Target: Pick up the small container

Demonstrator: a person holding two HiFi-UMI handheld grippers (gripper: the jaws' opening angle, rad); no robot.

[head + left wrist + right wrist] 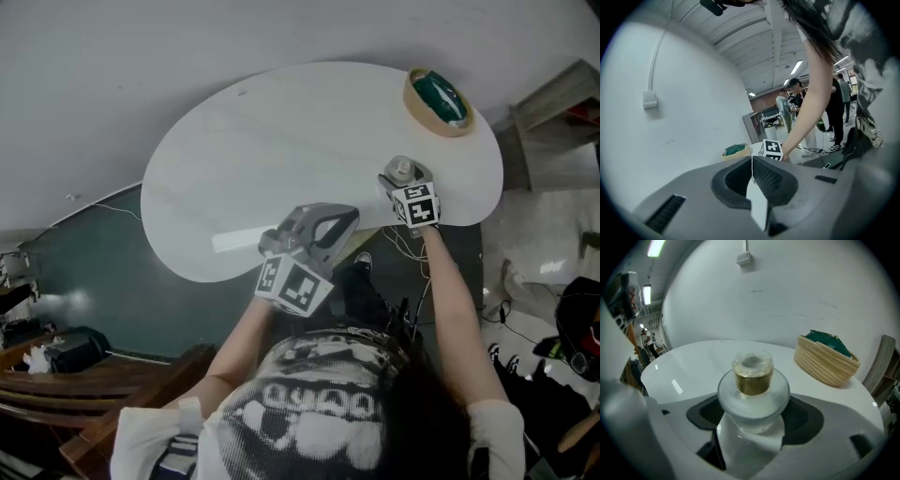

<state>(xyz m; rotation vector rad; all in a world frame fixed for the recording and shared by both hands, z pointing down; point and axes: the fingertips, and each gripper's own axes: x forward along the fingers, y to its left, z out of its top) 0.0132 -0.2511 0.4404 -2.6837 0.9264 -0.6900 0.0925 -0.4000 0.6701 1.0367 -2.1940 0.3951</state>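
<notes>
Small container [753, 380] upright between the wide-spread jaws of the right gripper [753, 423], not gripped.
It stands on the white table [281, 141] near the front edge, with the woven basket [825, 359] well apart behind. Pads flank it without pressing (pick looks not yet made). Next move: close squarely on the body, then lift. Left gripper [752, 187] has its jaws together, empty, off the table.

From head: steeply down onto table [281, 141]. From left gripper [314, 220] & right gripper [401, 174]: low, close, facing basket [438, 101], shared w/ head view.
</notes>
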